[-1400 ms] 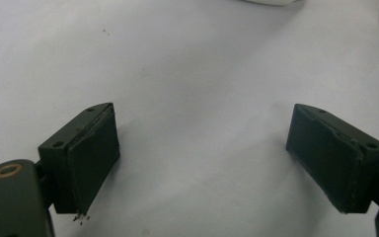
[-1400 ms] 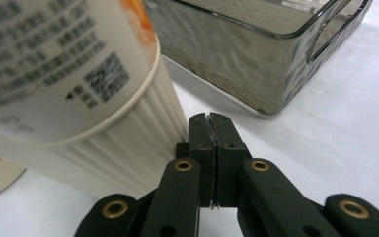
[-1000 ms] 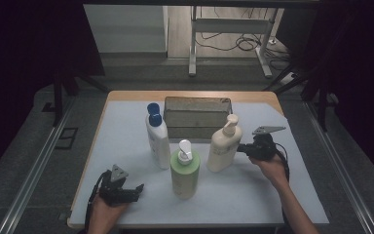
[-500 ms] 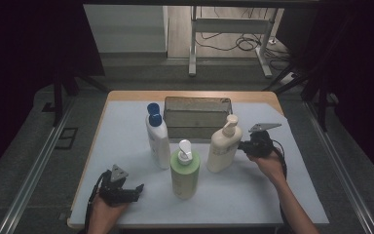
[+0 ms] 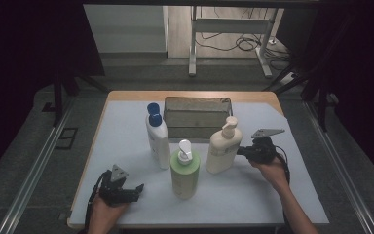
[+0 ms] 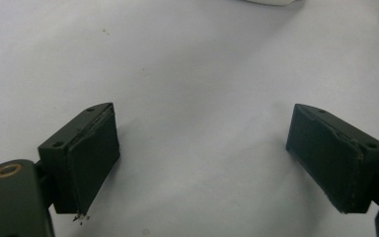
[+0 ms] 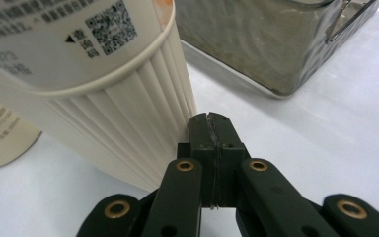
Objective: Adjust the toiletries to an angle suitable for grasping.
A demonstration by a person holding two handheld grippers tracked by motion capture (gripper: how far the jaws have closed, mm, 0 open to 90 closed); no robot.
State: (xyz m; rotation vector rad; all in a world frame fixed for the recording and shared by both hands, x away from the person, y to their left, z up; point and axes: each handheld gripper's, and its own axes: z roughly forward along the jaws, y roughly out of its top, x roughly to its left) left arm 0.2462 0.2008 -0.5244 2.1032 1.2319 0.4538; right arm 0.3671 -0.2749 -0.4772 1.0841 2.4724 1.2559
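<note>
The right gripper (image 7: 208,118), jaws clenched on nothing, pressed its tip against the cream pump bottle (image 5: 222,146) from three o'clock. The left gripper (image 6: 202,148) rested released at seven o'clock.

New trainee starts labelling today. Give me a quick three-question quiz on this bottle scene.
1. True or false: the right tool has its jaws shut and presses against the side of the cream pump bottle.
2. How many bottles stand on the table?
3. Which bottle is nearest the left tool? A) blue-capped white bottle B) green pump bottle C) cream pump bottle

Key: 1 true; 2 three; 3 B
</note>
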